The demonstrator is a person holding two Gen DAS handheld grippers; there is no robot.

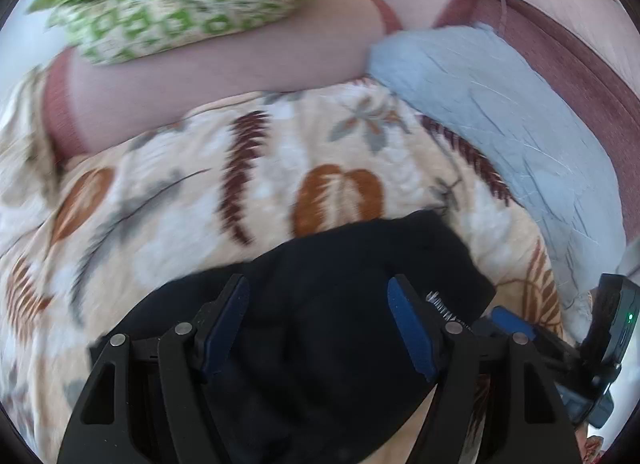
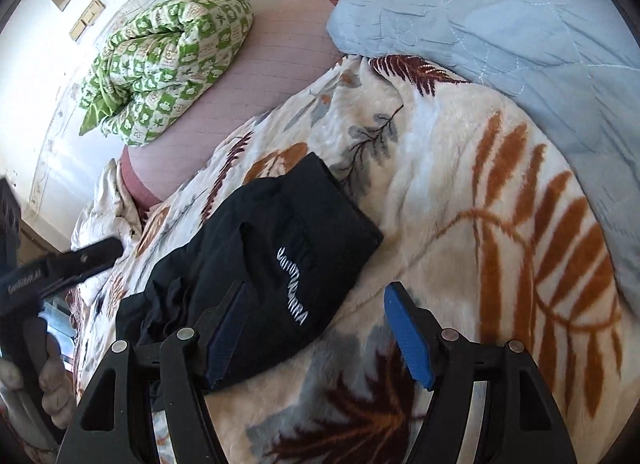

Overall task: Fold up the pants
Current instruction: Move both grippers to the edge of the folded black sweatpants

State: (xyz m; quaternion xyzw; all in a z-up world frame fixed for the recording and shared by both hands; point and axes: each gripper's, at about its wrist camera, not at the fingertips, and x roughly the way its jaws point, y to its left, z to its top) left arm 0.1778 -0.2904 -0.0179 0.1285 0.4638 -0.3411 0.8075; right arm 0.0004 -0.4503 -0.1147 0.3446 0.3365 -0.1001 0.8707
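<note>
now both grippers gape over black pants (image 2: 276,264) on leaf-print blanket (image 2: 460,192)

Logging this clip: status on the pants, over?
Both claws open, left claw and right claw gripping nothing. Black pants lie bunched, partly folded, on the leaf-print blanket. Nothing in the way.

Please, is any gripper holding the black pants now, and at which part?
Nothing is held. Both the left gripper and the right gripper have open jaws; the black pants lie on the blanket.
</note>
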